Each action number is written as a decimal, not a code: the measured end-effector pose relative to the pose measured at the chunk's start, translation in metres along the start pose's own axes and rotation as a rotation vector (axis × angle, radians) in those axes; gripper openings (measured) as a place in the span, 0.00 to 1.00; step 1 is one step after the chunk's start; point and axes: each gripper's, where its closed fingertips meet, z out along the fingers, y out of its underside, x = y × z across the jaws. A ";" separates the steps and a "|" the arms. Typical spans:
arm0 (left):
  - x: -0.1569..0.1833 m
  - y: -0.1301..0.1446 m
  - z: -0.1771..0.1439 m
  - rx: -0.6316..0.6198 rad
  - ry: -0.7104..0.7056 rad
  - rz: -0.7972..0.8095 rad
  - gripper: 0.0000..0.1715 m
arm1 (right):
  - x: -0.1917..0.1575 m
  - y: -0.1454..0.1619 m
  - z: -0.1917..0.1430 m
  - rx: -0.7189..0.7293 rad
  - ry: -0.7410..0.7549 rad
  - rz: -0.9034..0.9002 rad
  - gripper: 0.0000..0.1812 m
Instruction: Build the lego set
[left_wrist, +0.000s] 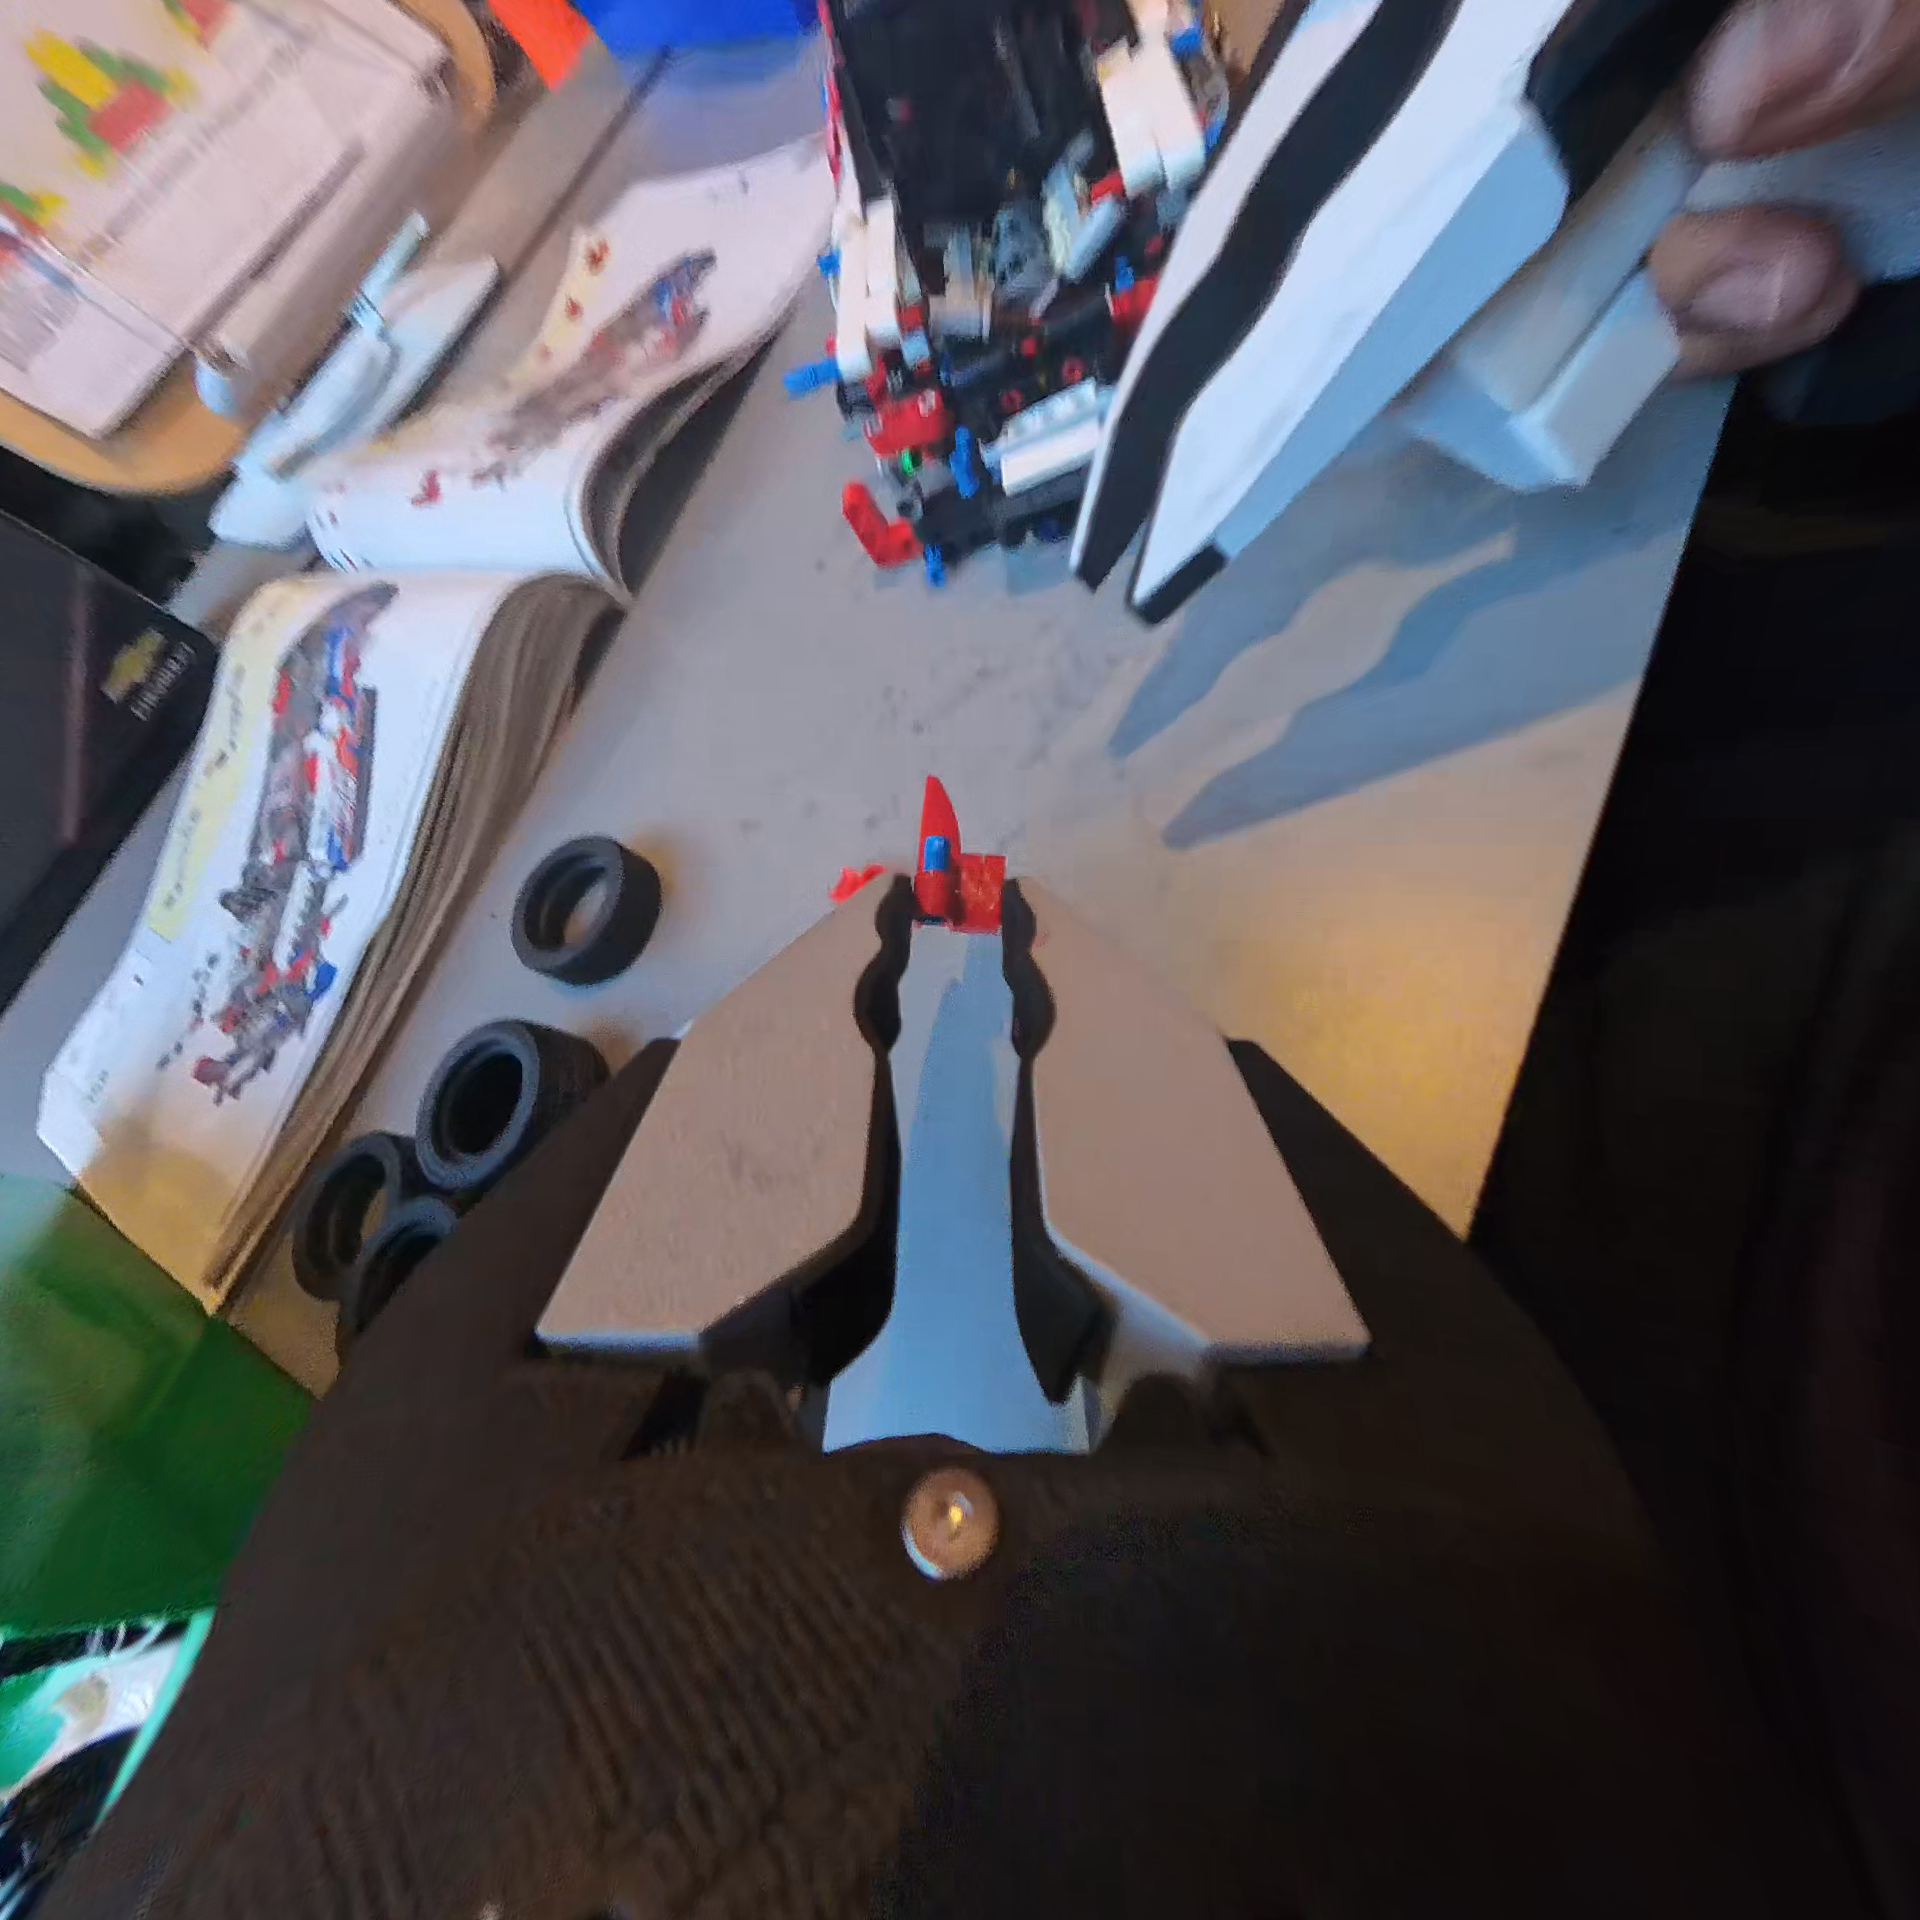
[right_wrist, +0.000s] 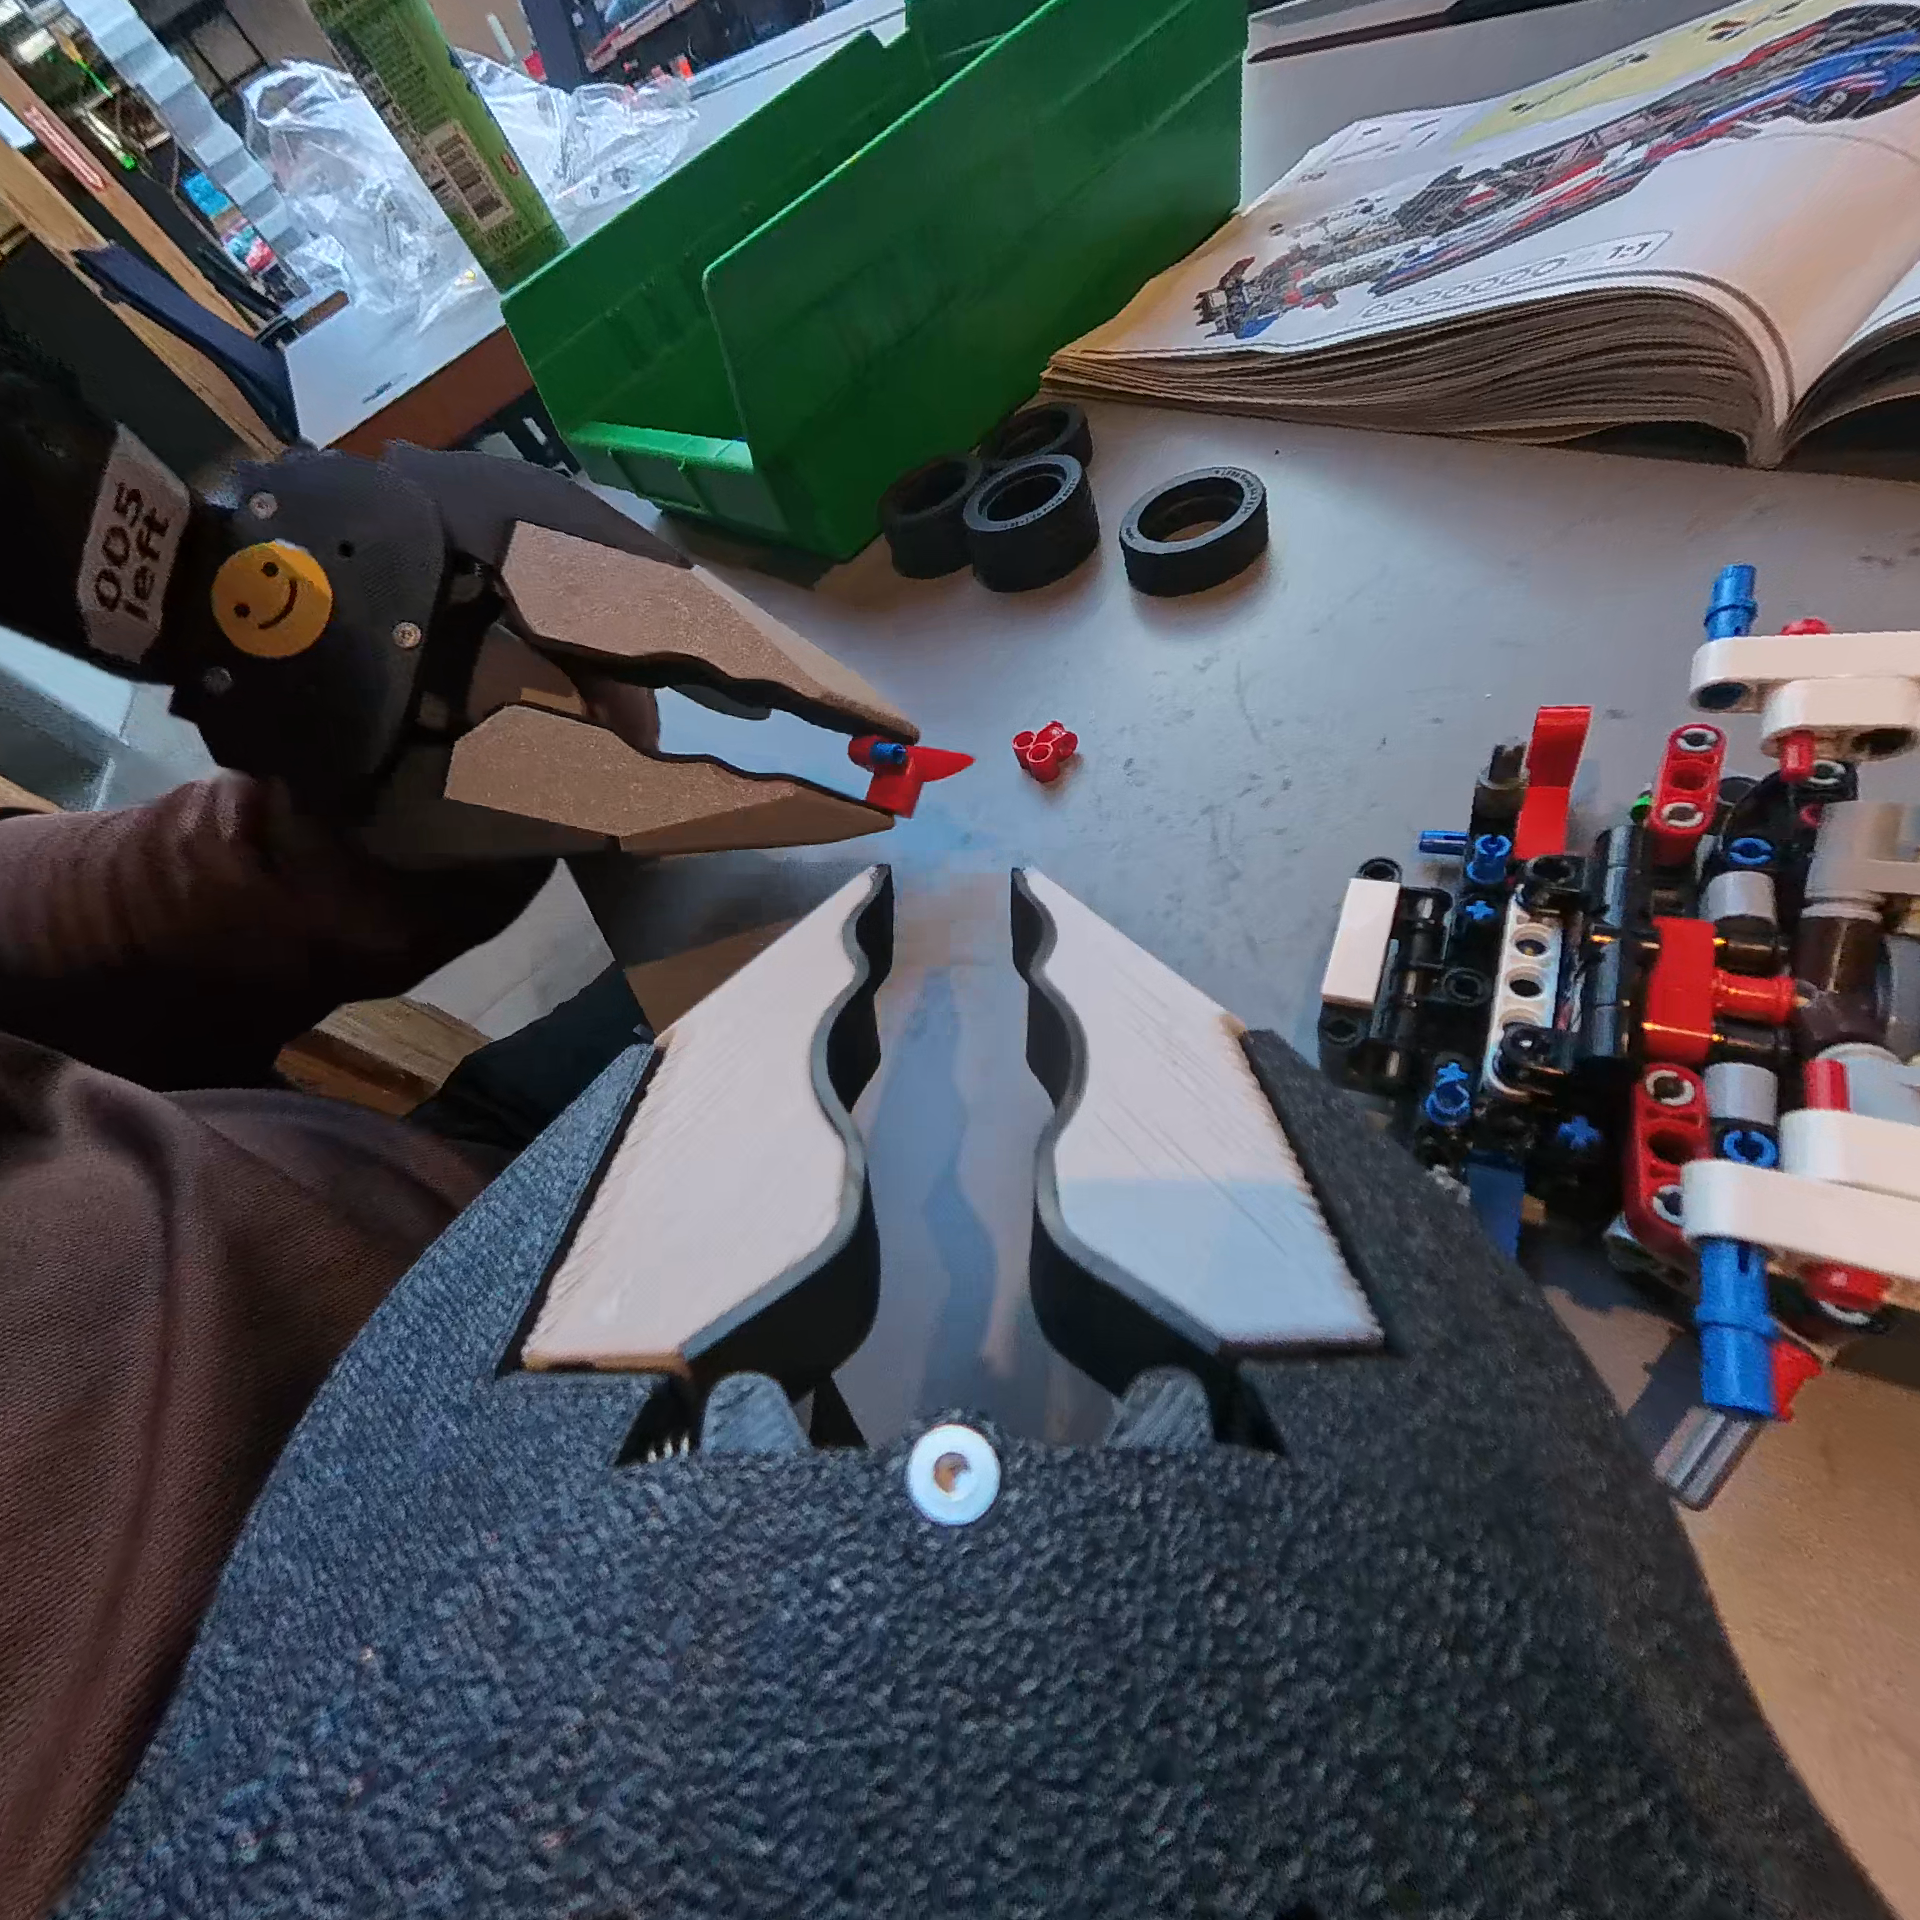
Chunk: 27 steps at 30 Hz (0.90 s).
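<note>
Holding a small red piece (right_wrist: 906, 771) with a blue pin in it, your left claw (left_wrist: 954, 896) pinches it right at the tips, and the pointed end sticks out past them. In the right wrist view this claw (right_wrist: 883, 774) comes in from the left, up off the desk (right_wrist: 1351, 665).

Your right claw (right_wrist: 951, 883) is parted and has nothing in it. The red piece is just beyond its tips and a bit to the left, not touching them.

A second little red piece (right_wrist: 1044, 750) lies on the desk just to the right of the held one, a small gap between them.

The half-built car (right_wrist: 1662, 1018) sits on the desk to the right of your right claw. Far behind are four black tyres (right_wrist: 1029, 520), a green bin (right_wrist: 883, 312) and an open instruction book (right_wrist: 1558, 260).
</note>
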 end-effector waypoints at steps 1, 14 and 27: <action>0.000 0.008 -0.001 -0.034 0.011 -0.009 0.08 | 0.000 0.001 0.000 -0.006 -0.001 0.002 0.12; -0.003 0.038 -0.011 -0.159 0.031 -0.076 0.08 | -0.005 0.012 0.009 -0.072 0.018 -0.061 0.12; -0.005 0.042 -0.014 -0.170 0.060 -0.169 0.08 | -0.006 0.017 0.012 -0.103 -0.001 -0.044 0.12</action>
